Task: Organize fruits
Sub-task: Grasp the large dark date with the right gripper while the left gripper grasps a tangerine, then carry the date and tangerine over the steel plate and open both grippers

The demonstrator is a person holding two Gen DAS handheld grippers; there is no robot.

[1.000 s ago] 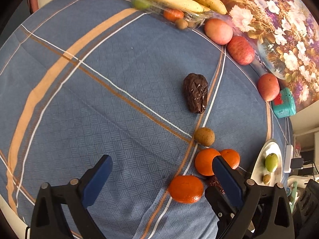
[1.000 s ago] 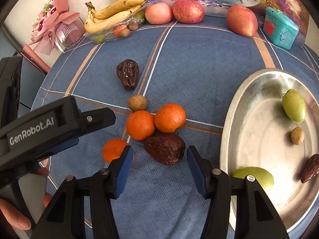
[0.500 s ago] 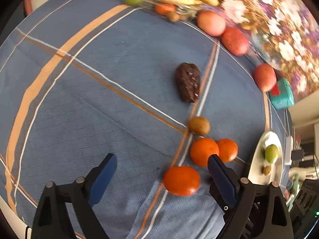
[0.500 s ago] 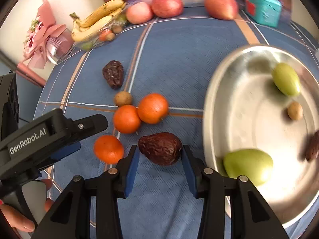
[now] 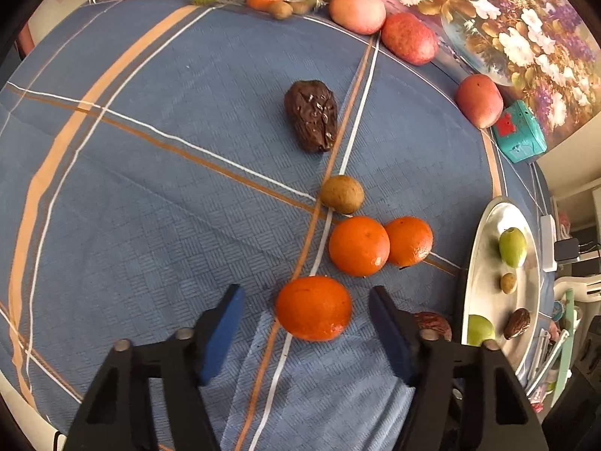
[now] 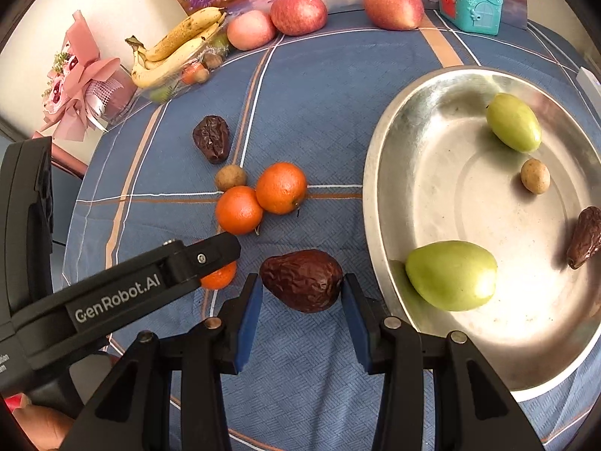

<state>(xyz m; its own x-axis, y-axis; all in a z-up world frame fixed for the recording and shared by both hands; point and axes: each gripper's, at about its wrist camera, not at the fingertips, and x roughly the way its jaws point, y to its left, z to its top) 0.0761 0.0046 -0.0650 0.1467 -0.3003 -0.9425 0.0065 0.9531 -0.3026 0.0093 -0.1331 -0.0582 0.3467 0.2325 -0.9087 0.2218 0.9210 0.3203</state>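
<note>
A blue plaid tablecloth (image 6: pixel 323 86) covers the whole surface in both views. On it, at the right, sits an oval steel tray (image 6: pixel 379 173); the right wrist view looks straight into it, showing two green fruits (image 6: pixel 452 275), a small tan fruit (image 6: pixel 535 176) and a dark wrinkled date (image 6: pixel 585 236), while the left wrist view catches the tray (image 5: pixel 484 248) only edge-on. At the far edge lie bananas (image 6: pixel 176 52) on a clear pack beside three red-pink apples (image 6: pixel 298 14), a teal box (image 6: pixel 468 0) and a floral picture (image 5: pixel 526 22); only the right wrist view shows the pink bouquet (image 6: pixel 80 82).

The right gripper (image 6: pixel 300 293) has its blue pads touching both sides of a large wrinkled brown fruit (image 6: pixel 302 280), narrowly closed on it just beside the tray's near rim. In the left wrist view that fruit (image 5: pixel 432 323) is only a sliver behind the left gripper's finger.

The left gripper (image 5: pixel 308 312) is spread wide, its pads flanking the nearest orange (image 5: pixel 313 308) with a gap on each side. From the right wrist view its black arm hides most of this orange (image 6: pixel 218 278).

Two more oranges (image 5: pixel 379 244) touch each other just beyond, with a small brown round fruit (image 5: pixel 342 194) beside them and a second wrinkled brown fruit (image 5: pixel 311 120) farther off.
</note>
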